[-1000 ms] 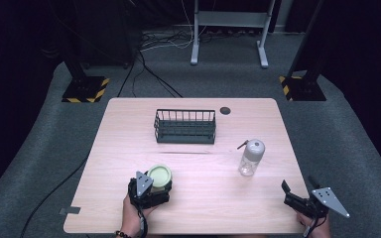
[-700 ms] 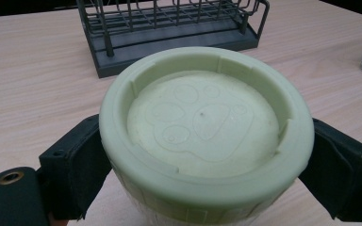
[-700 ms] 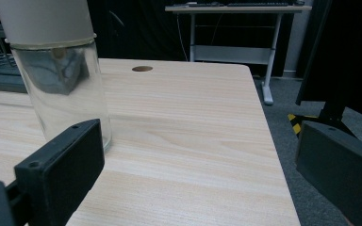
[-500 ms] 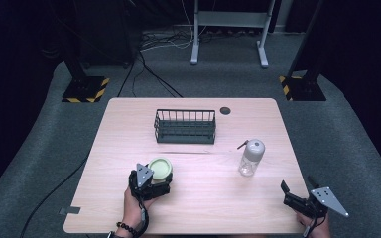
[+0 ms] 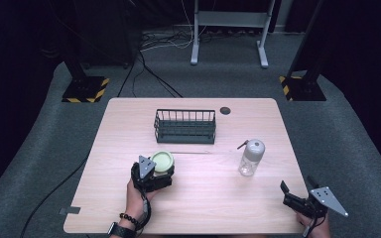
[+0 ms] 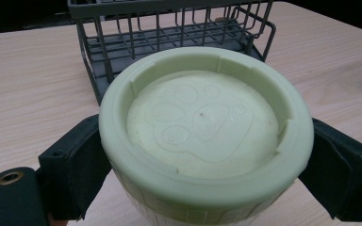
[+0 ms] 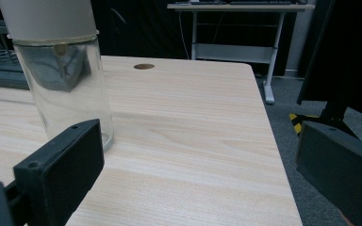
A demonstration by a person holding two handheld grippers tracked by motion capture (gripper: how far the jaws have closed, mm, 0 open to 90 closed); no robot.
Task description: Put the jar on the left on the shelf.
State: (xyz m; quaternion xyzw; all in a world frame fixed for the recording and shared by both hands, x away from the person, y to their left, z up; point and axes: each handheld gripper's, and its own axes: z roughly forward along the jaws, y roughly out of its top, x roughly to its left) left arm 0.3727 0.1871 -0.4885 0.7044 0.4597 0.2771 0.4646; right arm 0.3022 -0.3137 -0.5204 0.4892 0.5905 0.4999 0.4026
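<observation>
Light falls from above onto the pale wooden table [image 5: 258, 198], which is evenly bright, while the floor and far background sink into near black. Shadows are soft and short: a faint one lies beside the clear glass bottle with a grey cap [image 5: 250, 157]. The high view is slightly soft and grainy. In the left gripper view the pale green round lid with a paw print [image 6: 202, 122] is sharp, with mild sheen on its rim. In the right gripper view the near black jaws are blurred, and the bottle's glass [image 7: 70, 89] carries dark reflections.
</observation>
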